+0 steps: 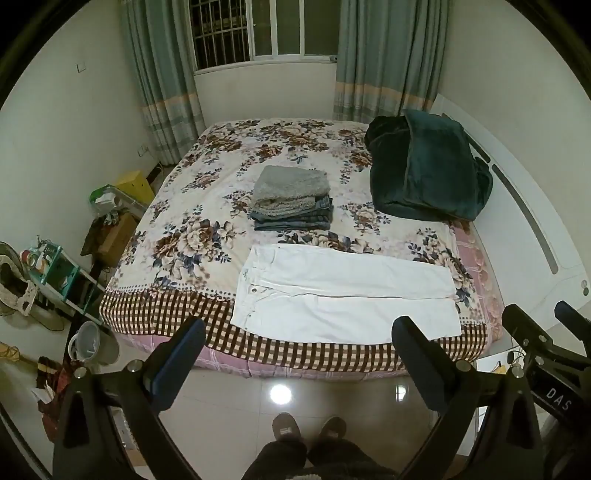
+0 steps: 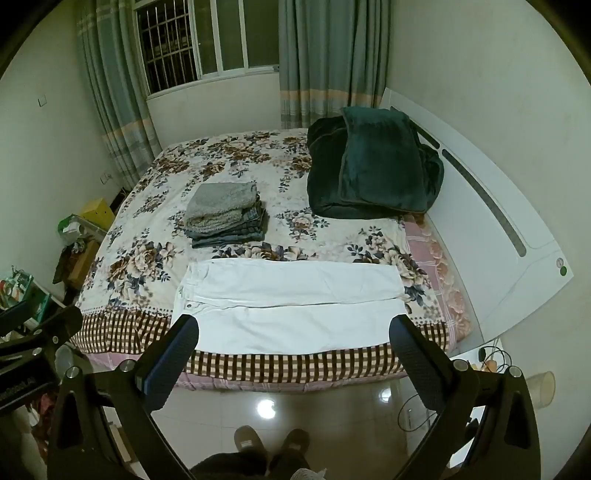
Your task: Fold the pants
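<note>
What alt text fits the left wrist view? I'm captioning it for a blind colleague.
White pants lie flat, unfolded, on a floral bed, the open left gripper above the floor short of them. A folded clothes stack and dark green blanket lie beyond.

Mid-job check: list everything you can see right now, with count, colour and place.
pants: one, white, spread flat at the bed's near edge, waist to the left
folded stack: one pile, grey knit on top of denim, mid-bed behind the pants
blanket: one, dark green, bundled at the bed's far right by the headboard
bed: one, floral cover with brown check border
curtains: two, grey-green, either side of the window
window: one, barred, far wall
bucket: one, grey, floor left of bed
slippers: two, brown, on the person's feet
left tongs: open, held back from the bed, empty
right tongs: open, held back from the bed, empty
</note>
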### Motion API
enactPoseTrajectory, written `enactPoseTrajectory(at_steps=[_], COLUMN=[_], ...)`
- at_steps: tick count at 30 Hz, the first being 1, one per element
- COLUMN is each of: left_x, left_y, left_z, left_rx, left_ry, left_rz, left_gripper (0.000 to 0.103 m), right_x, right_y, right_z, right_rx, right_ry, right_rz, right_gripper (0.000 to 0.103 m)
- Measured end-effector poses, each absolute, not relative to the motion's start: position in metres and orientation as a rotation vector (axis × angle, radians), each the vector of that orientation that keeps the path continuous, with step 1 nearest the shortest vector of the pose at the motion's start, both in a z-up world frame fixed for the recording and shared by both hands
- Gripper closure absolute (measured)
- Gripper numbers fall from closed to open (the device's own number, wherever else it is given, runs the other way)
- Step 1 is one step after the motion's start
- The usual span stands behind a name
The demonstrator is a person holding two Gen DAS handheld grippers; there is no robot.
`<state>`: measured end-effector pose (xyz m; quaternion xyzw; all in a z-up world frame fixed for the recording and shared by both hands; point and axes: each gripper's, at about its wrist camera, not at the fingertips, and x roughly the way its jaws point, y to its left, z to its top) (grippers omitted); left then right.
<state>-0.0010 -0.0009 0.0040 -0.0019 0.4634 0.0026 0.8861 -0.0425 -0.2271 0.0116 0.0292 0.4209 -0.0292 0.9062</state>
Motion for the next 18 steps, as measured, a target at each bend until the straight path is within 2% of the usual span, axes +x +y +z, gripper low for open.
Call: enactPoseTrajectory(at_steps=[18], left_x=[-0.0003], left_y=[-0.0071], left_z=[0.0142], left_rx=[-0.006], left_ry=[0.957], left_rz=[0.001], left_gripper=[0.0], right_x=[-0.0444], right_y=[-0.2282], right_z=[0.0157], right_rx=[0.056], right_ry=[0.867], right_rz=[-0.058], right_gripper=[0.0])
